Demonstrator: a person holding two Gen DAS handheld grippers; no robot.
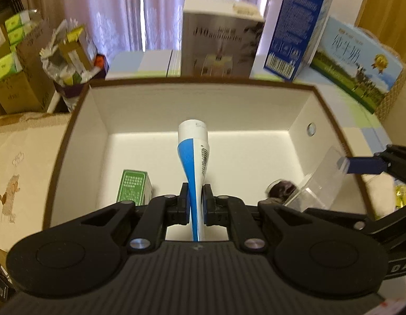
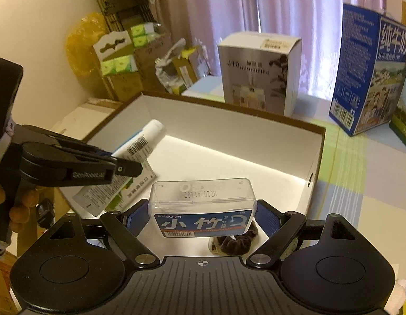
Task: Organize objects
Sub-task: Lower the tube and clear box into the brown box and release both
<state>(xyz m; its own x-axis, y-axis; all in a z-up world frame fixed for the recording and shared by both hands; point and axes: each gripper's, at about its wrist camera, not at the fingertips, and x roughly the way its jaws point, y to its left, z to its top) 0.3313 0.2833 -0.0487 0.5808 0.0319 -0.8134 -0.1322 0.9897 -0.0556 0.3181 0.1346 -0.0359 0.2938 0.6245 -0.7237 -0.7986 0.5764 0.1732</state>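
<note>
A brown-rimmed white box (image 1: 197,97) (image 2: 316,141) lies open on the table. My left gripper (image 1: 195,204) (image 2: 124,166) is shut on a blue-and-white tube (image 1: 193,157) (image 2: 142,141), held over the box with its cap pointing away. My right gripper (image 2: 203,218) is shut on a clear plastic floss box (image 2: 203,204) (image 1: 318,181), above the box's near right part. On the box floor lie a green carton (image 1: 134,186) (image 2: 119,191) and a dark scrunchie (image 1: 280,191) (image 2: 234,244).
Behind the box stand a white humidifier carton (image 1: 218,39) (image 2: 258,71) and a blue milk carton (image 1: 295,26) (image 2: 371,71). A green milk box (image 1: 358,63) sits at the right. Cardboard boxes and bags (image 1: 27,60) (image 2: 129,63) crowd the left side. A hand (image 2: 16,210) holds the left gripper.
</note>
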